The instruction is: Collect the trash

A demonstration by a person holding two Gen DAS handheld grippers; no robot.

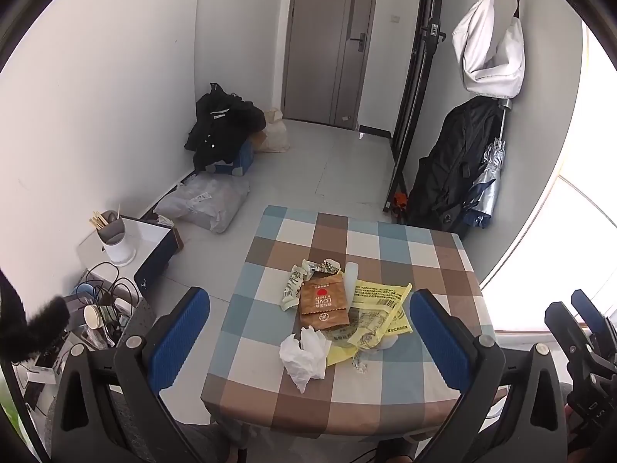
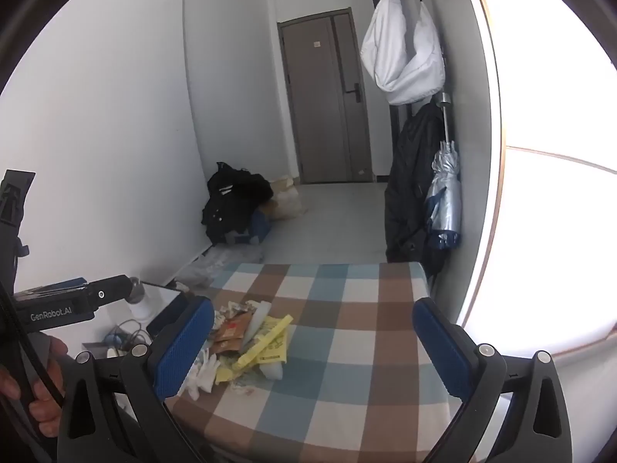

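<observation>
A pile of trash lies on the checked table [image 1: 405, 254]: a brown snack packet [image 1: 323, 305], yellow wrappers [image 1: 380, 305], a crumpled white tissue [image 1: 302, 359] and pale printed wrappers [image 1: 304, 276]. My left gripper [image 1: 308, 339] is open and empty, held above the pile with its blue pads either side of it. In the right wrist view the same pile [image 2: 246, 341] lies at the table's left part. My right gripper [image 2: 312, 347] is open and empty above the table [image 2: 366, 308], just right of the pile.
A low white stand with a utensil holder [image 1: 113, 237] and a cluttered shelf with cables [image 1: 100, 305] are left of the table. Bags [image 1: 223, 131] lie on the floor by the wall. A jacket and umbrella [image 1: 462, 169] hang at the right, near the door [image 1: 327, 42].
</observation>
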